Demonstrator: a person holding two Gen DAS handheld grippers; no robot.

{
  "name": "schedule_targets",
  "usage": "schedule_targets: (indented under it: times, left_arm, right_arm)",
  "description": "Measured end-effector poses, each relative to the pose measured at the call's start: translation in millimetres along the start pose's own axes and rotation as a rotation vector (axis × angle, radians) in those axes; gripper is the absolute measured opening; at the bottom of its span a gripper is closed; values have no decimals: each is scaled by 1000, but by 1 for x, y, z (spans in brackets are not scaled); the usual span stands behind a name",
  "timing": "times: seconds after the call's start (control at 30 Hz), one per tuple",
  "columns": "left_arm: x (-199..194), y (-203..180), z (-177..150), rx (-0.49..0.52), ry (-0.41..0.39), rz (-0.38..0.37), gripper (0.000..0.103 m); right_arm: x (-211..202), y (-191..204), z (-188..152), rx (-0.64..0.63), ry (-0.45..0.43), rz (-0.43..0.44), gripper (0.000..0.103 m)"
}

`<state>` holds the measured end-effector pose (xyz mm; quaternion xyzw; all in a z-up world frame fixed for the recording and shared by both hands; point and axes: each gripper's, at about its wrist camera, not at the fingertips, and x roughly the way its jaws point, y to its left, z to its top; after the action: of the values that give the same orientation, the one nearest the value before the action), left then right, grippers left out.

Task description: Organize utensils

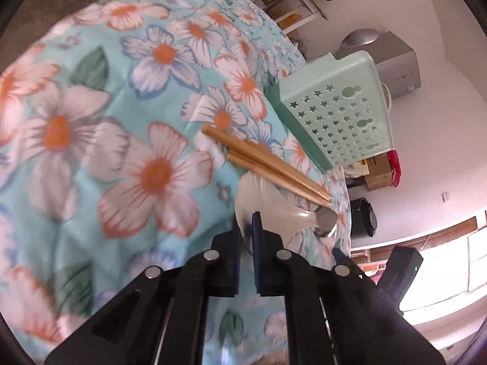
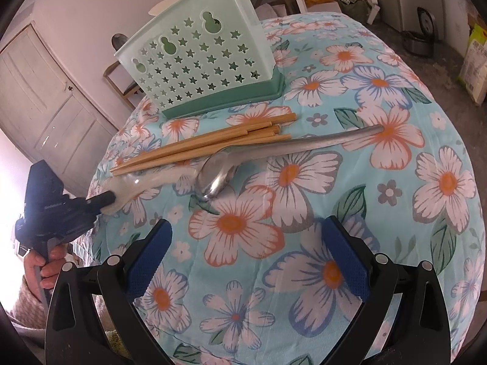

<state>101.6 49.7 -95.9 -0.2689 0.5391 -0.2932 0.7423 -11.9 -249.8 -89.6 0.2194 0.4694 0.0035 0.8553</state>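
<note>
A clear plastic spoon (image 1: 268, 203) lies near the edge of the table, and my left gripper (image 1: 246, 221) is shut on its wide end. In the right wrist view that left gripper (image 2: 105, 202) pinches the same clear spoon (image 2: 143, 184) at the table's left side. A bundle of wooden chopsticks (image 2: 207, 143) lies in front of the pale green star-pierced utensil basket (image 2: 197, 60). A metal spoon (image 2: 219, 173) rests bowl-down beside them, its handle running right. My right gripper (image 2: 248, 258) hovers open over the cloth, nothing between its fingers.
A floral blue cloth (image 2: 395, 182) covers the round table. A hand (image 2: 42, 264) holds the left gripper beyond the table's left edge. A white door (image 2: 45, 100) stands behind. A black pot (image 2: 420, 42) and a bag (image 2: 474, 70) are on the floor at the right.
</note>
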Motion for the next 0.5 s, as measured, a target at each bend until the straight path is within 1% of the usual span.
schedule_targets:
  times: [0.1,0.2,0.27,0.33,0.37,0.43,0.47,0.5]
  left_arm:
    - [-10,2,-2,24,-1,31,5]
    - [-14,5,-2,38,-26,72,6]
    - [-11,6,-1,36,-38,86,7]
    - [-8,1,-1,70,-52,124,9]
    - [-6,-2,-1,94,-59,144,10]
    - [-4,-10,-3,161,-74,192,12]
    - [-3,-13,-3,187,-79,210,12]
    - [-3,-16,-4,211,-86,227,13]
  right_arm:
    - [-1,1,-1,-10,-1,-5,95]
    - [-1,4,0,-26,12,-13,95]
    - [-4,6,1,-38,18,-15,92]
    - [-11,8,4,-77,3,-31,80]
    - [-14,9,5,-102,-11,-56,78]
    - [-19,14,8,-179,-38,-125,67]
    - [-20,17,9,-220,-49,-164,65]
    - [-19,23,10,-294,-63,-230,62]
